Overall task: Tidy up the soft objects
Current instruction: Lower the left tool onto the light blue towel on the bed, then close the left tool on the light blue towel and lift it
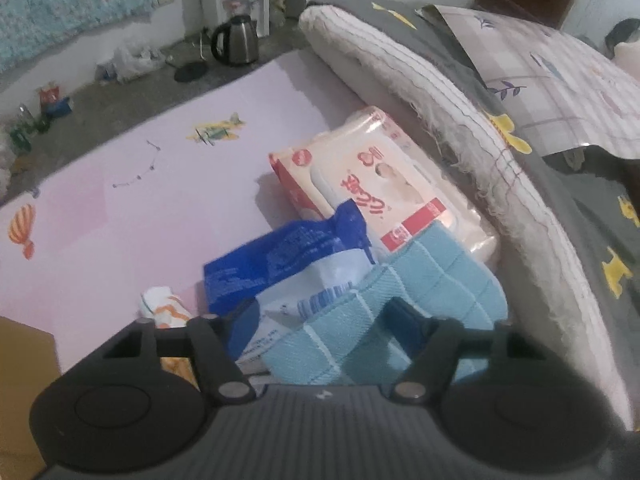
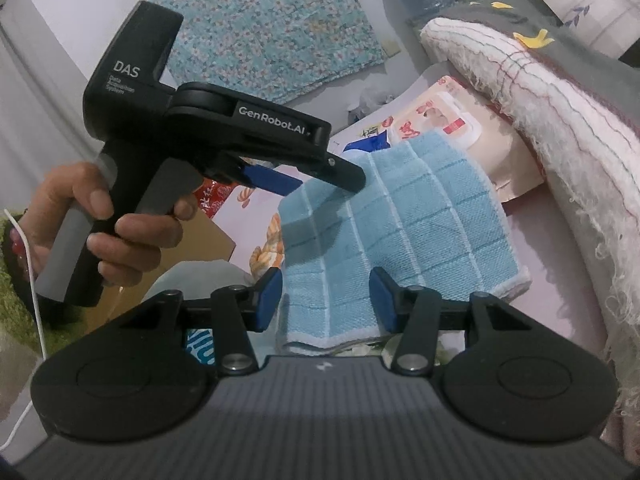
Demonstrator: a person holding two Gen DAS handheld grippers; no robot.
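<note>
From the left wrist, the left gripper (image 1: pixel 320 322) sits at the bottom centre, jaws partly apart and straddling the near edge of the light blue cloth (image 1: pixel 420 280); one pad shows at the fold, but I cannot tell whether the pads actually press it. The cloth lies lower centre on the pink mat (image 1: pixel 120 200), draped over a blue and white packet (image 1: pixel 280 268), with a wipes pack (image 1: pixel 380 184) just above it, tucked against the rolled bedding (image 1: pixel 440 92) on the right. A small crumpled orange-and-white piece (image 1: pixel 160 308) lies loose at lower left, a cardboard box (image 1: pixel 20 380) at the left edge. Over to the right wrist: the right gripper (image 2: pixel 326 300) is at bottom centre, blue pads apart either side of the cloth's (image 2: pixel 400 220) near hem, not visibly pinching. At upper left a hand (image 2: pixel 92 220) holds the left gripper (image 2: pixel 324 176), its tips at the cloth's far edge. My read: this is early going. The cloth is only partly folded, and the pile around it remains unsorted.
</note>
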